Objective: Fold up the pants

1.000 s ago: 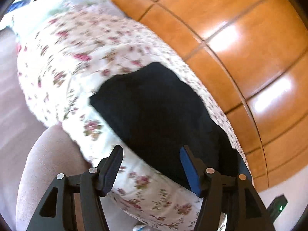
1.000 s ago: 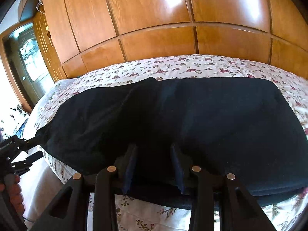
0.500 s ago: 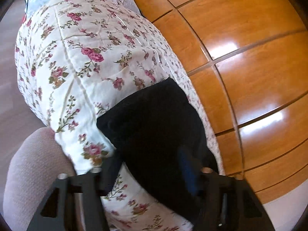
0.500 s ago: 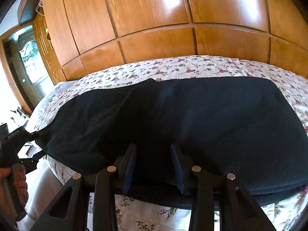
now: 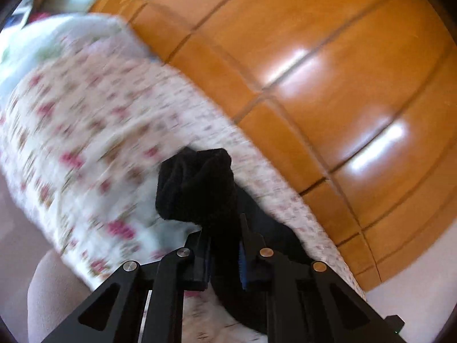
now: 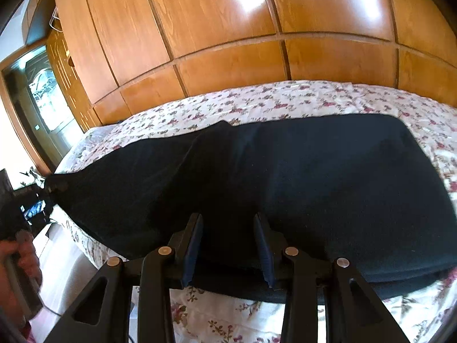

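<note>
The black pants (image 6: 285,177) lie lengthwise across the floral bedspread (image 6: 285,100). My left gripper (image 5: 224,228) is shut on the bunched left end of the pants (image 5: 197,188) and holds it slightly off the bed; in the right wrist view that gripper (image 6: 42,194) shows at the far left with the cloth pulled to a point. My right gripper (image 6: 228,228) stands with its jaws apart around the near edge of the pants, pads not pressed together.
A glossy wooden panelled wall (image 6: 257,34) runs behind the bed. A doorway (image 6: 42,100) is at the far left. A beige padded seat (image 5: 51,291) sits below the bed's corner in the left wrist view. A hand (image 6: 20,263) holds the left gripper.
My left gripper has closed on the left end of the pants and lifted it, drawing that end into a point. The right gripper has not moved.
</note>
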Demonstrator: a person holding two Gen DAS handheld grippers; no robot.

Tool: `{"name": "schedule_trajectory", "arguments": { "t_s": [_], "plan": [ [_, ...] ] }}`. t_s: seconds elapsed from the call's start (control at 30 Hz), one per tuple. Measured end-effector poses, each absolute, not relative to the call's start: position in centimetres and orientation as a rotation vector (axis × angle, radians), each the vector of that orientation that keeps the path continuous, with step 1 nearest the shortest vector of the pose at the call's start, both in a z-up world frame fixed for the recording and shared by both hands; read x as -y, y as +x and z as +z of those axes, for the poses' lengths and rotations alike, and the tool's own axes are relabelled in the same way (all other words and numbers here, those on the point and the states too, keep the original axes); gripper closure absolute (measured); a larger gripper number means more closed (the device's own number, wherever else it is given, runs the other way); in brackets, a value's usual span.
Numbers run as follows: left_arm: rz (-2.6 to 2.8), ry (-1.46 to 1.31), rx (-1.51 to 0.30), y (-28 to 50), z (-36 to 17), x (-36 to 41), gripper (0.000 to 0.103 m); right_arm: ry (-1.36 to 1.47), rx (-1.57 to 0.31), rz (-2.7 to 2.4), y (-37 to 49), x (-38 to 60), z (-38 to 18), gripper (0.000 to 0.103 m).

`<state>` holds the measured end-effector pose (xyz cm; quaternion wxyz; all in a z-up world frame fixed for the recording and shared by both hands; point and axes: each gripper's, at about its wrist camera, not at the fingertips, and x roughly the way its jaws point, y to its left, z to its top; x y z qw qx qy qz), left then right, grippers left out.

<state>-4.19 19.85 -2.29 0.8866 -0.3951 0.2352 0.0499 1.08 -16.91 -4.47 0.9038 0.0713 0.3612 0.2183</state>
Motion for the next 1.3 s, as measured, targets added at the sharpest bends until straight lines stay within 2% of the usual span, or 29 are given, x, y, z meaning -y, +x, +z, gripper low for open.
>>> {"name": "schedule_trajectory", "arguments": {
  "t_s": [0.27, 0.63, 0.83, 0.97, 1.17, 1.3],
  "plan": [
    [-0.122, -0.626, -0.390, -1.1, 5.3, -13.7, 0.089, 0.186, -0.742, 0.378, -0.2, 20.7, -3.7, 0.061],
    [-0.467, -0.377, -0.396, 1.8, 9.9, -0.1, 0.089, 0.362, -0.718, 0.274, -0.1, 28.1, -2.9, 0.060],
    [-0.615, -0.234, -0.493, 2.8, 8.2, 8.1, 0.089, 0.441, -0.689, 0.200, -0.3, 31.8, -2.8, 0.058],
    [-0.669, -0.121, -0.575, 3.4, 5.1, 13.2, 0.089, 0.499, -0.669, 0.133, -0.5, 34.8, -2.8, 0.058],
    [-0.668, -0.027, -0.735, 3.9, -1.3, 17.3, 0.089, 0.565, -0.628, 0.068, -1.3, 38.1, -2.4, 0.058],
    [-0.653, 0.052, -0.718, 2.2, -3.3, 18.2, 0.087, 0.542, -0.626, 0.108, -1.3, 37.3, -2.2, 0.056]
  ]
}}
